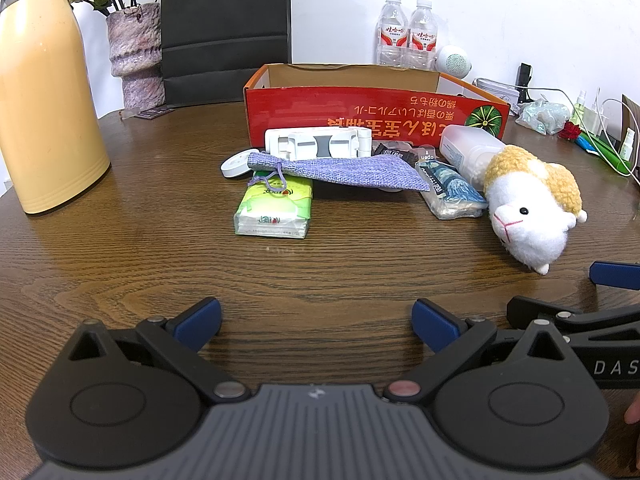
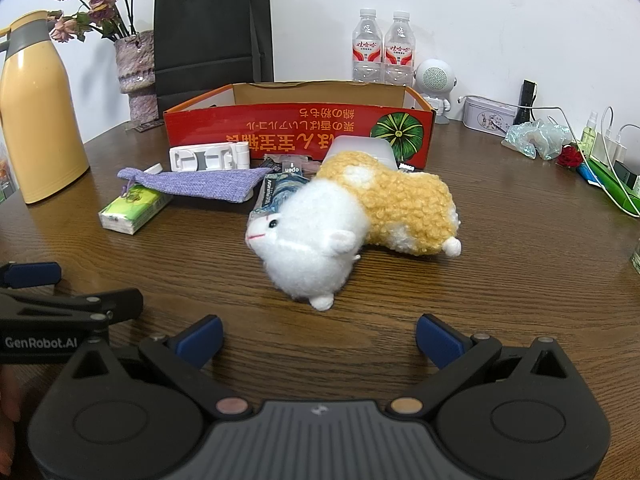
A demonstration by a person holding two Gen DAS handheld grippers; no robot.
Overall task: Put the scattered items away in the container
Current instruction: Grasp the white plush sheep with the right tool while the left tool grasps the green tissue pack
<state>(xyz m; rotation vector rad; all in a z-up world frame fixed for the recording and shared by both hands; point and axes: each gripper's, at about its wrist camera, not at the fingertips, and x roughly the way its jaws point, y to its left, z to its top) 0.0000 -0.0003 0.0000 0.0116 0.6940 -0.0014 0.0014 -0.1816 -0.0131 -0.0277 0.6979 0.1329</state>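
Both the left gripper (image 1: 316,322) and right gripper (image 2: 319,338) hover low over the desk (image 1: 120,264), jaws spread wide and holding nothing. At 12 o'clock, the plush hamster (image 2: 352,220), tissue pack (image 1: 274,210) and purple pouch (image 1: 340,172) lie scattered before the red cardboard box (image 2: 300,132), its interior hidden.

- A yellow thermos jug (image 1: 44,96) stands at the bench's (image 1: 160,272) far left.
- A mottled vase (image 1: 134,54) of dried roses sits right of it, beside a black paper bag (image 1: 226,32).
- Two water bottles (image 2: 382,48) stand side by side at the far wall.
- A white round speaker (image 2: 436,80) sits just right of the bottles.
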